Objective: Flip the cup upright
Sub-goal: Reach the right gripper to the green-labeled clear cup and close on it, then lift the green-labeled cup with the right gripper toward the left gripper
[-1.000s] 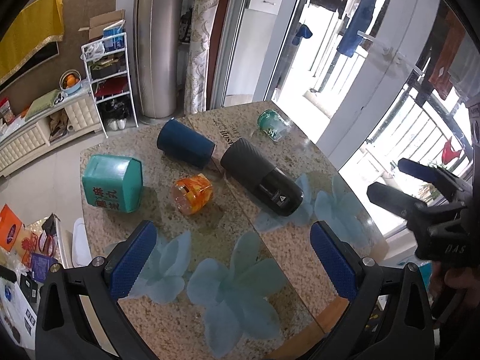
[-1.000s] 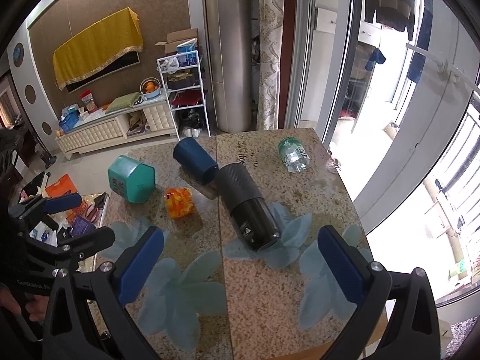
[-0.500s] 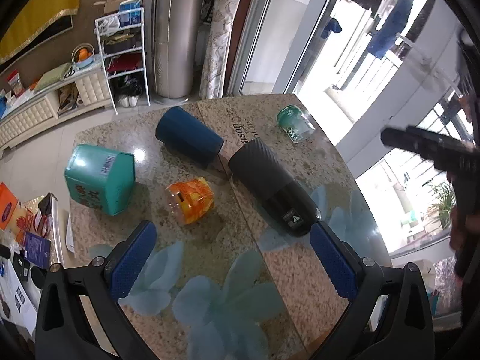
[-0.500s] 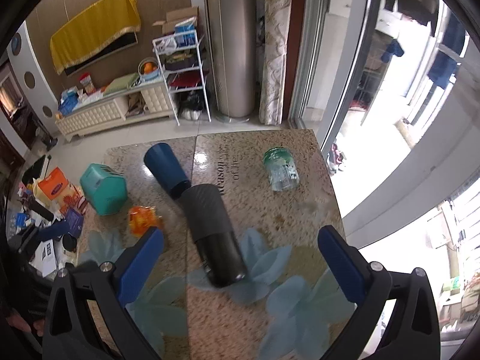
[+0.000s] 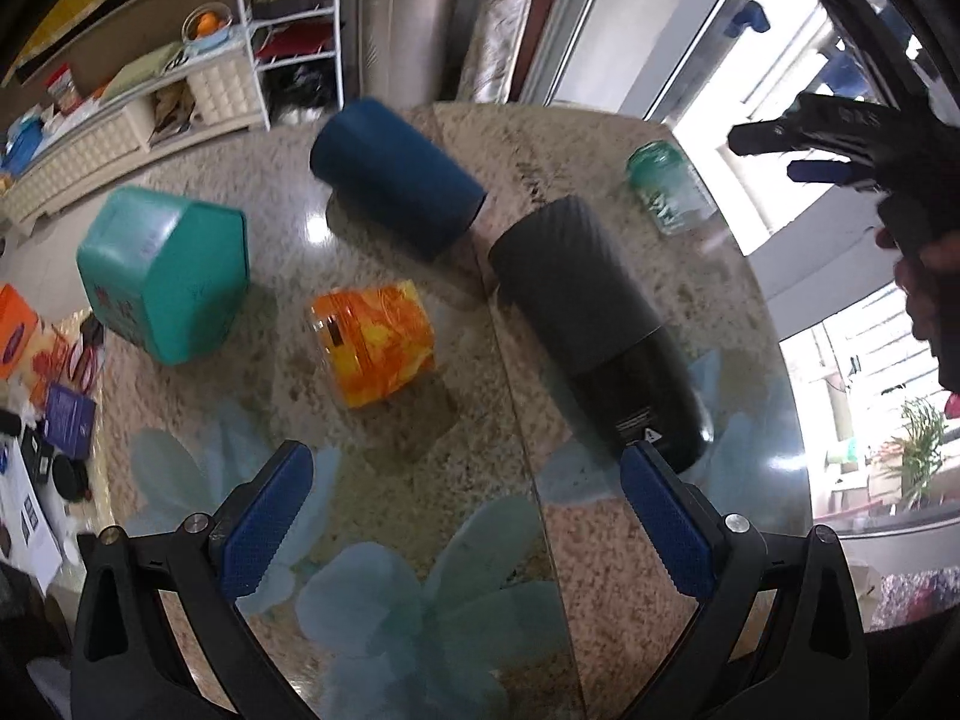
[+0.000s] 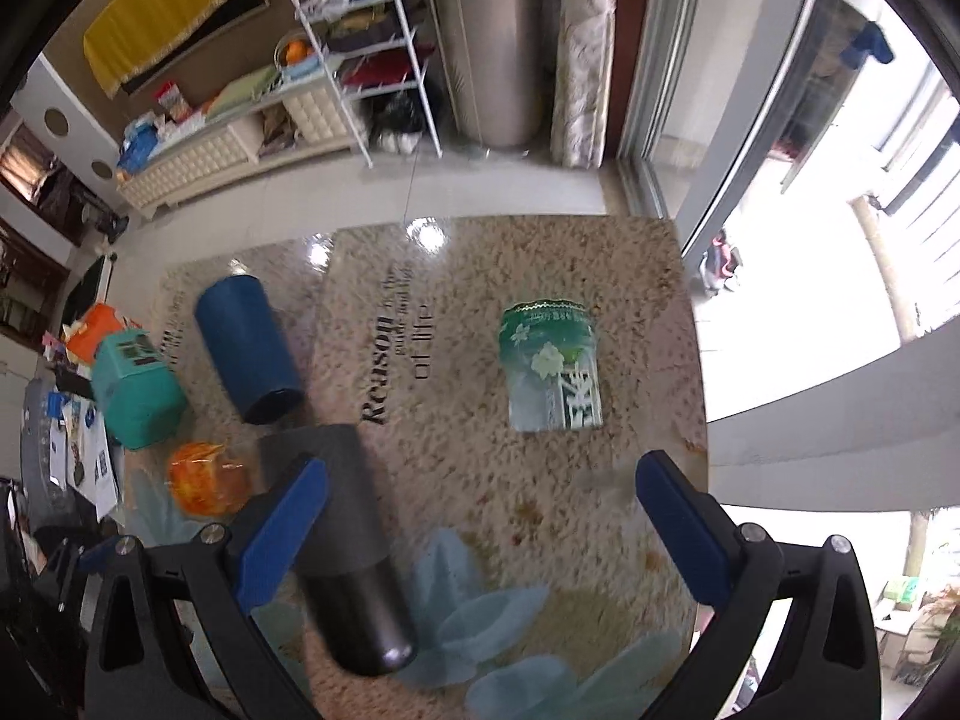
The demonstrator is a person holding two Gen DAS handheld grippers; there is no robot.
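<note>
A dark blue cup lies on its side at the far middle of the table; it also shows in the right wrist view. A green glass cup lies on its side ahead of my right gripper, which is open and empty above it. The green cup also shows in the left wrist view. My left gripper is open and empty, hovering near the orange cup and a black flask, both lying down.
A teal hexagonal box lies at the table's left. The granite-pattern table has rounded edges. The black flask lies under my right gripper's left finger. My right gripper shows in the left wrist view. A white rack stands beyond.
My right gripper has moved forward and right over the table toward the green glass cup. My left gripper has moved closer to the orange cup and flask. The objects have not moved.
</note>
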